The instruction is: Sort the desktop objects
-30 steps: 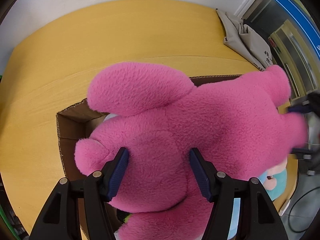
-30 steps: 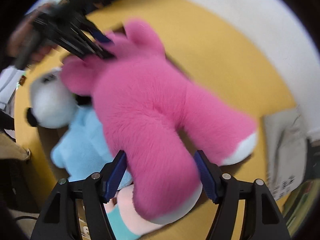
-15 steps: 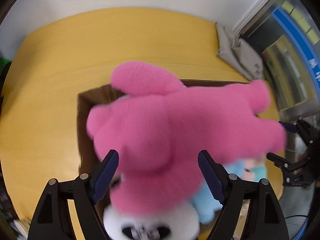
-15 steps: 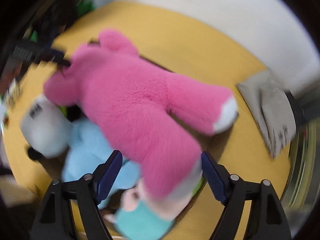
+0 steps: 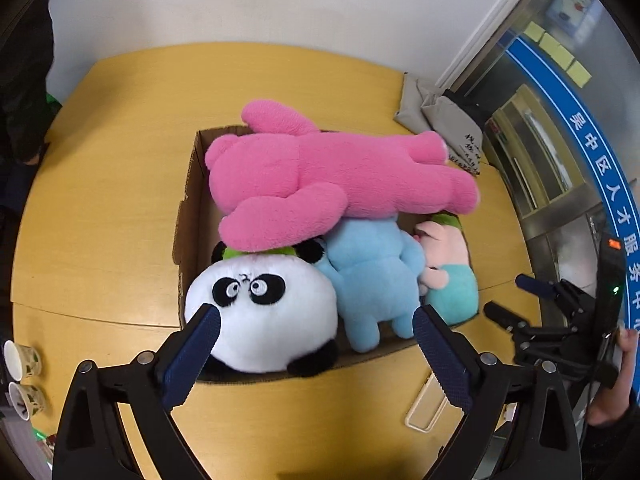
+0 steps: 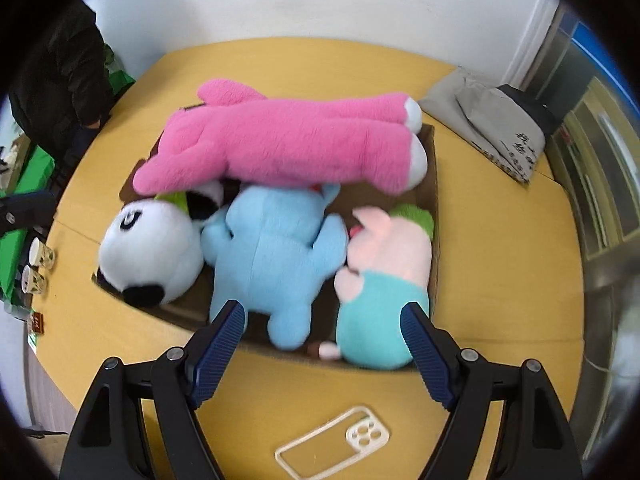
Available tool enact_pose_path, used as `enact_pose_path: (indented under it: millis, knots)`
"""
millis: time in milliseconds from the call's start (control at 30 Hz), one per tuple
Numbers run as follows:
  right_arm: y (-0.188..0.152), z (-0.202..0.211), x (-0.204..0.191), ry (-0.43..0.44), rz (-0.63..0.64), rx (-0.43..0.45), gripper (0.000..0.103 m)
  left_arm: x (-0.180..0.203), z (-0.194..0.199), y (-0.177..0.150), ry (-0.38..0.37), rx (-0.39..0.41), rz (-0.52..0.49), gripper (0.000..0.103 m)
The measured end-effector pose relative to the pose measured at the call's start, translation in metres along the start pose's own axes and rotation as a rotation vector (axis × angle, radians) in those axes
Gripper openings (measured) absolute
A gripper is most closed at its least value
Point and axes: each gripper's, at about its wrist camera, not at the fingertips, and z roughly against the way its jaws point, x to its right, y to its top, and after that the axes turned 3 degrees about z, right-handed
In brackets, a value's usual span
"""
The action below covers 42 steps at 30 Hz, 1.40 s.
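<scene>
A: status on the left gripper (image 5: pixel 314 338)?
B: jaws wide and still opening; nothing between the pads – they hang over the panda plush (image 5: pixel 262 312) at the lower middle of the left wrist frame, not touching it.
A: right gripper (image 6: pixel 322 346)?
B: jaws wide, nothing gripped; low in the right wrist frame, over the near rim of the cardboard box (image 6: pixel 434 184); from the left wrist camera it shows at the right edge with a hand (image 5: pixel 616 384) on it.
A: where's the pink plush (image 6: pixel 288 140)?
B: lying lengthwise across the top of the box, along its far side, white-tipped feet toward frame right; it rests on the panda's head and on the blue plush (image 6: pixel 272 252).
A: rest of the box?
B: panda at lower left, blue plush centre, pink-and-teal plush (image 6: pixel 384 280) at lower right – packed against each other; box sits mid-frame on the yellow surface (image 6: pixel 500 280).
A: loose items?
B: clear phone case (image 6: pixel 334 450) flat on the surface near the bottom edge, outside the box; grey cloth bag (image 6: pixel 488 116) upper right; two paper cups (image 6: pixel 38 266) at the left edge.
</scene>
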Motion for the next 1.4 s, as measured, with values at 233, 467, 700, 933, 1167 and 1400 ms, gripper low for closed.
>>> enact_pose_path:
  millis: [233,467,700,933,1167,1400]
  knots:
    - [-0.022,0.025,-0.019,-0.027,0.01,0.018,0.08,0.015,0.031,-0.023,0.023,0.062,-0.018,0.102]
    - [-0.038,0.039,-0.03,-0.057,0.006,0.029,0.08,0.021,0.04,-0.043,0.031,0.063,-0.019,0.102]
    - [-0.048,0.045,-0.036,-0.065,0.005,0.035,0.08,0.025,0.047,-0.055,0.027,0.069,-0.023,0.102]
    - [-0.052,0.051,-0.033,-0.078,-0.006,0.04,0.08,0.031,0.05,-0.06,0.025,0.077,-0.033,0.102]
    - [-0.055,0.05,-0.033,-0.081,-0.007,0.038,0.08,0.034,0.049,-0.063,0.033,0.076,-0.039,0.102]
    - [-0.054,0.046,-0.033,-0.076,-0.004,0.036,0.08,0.033,0.049,-0.064,0.049,0.075,-0.026,0.102]
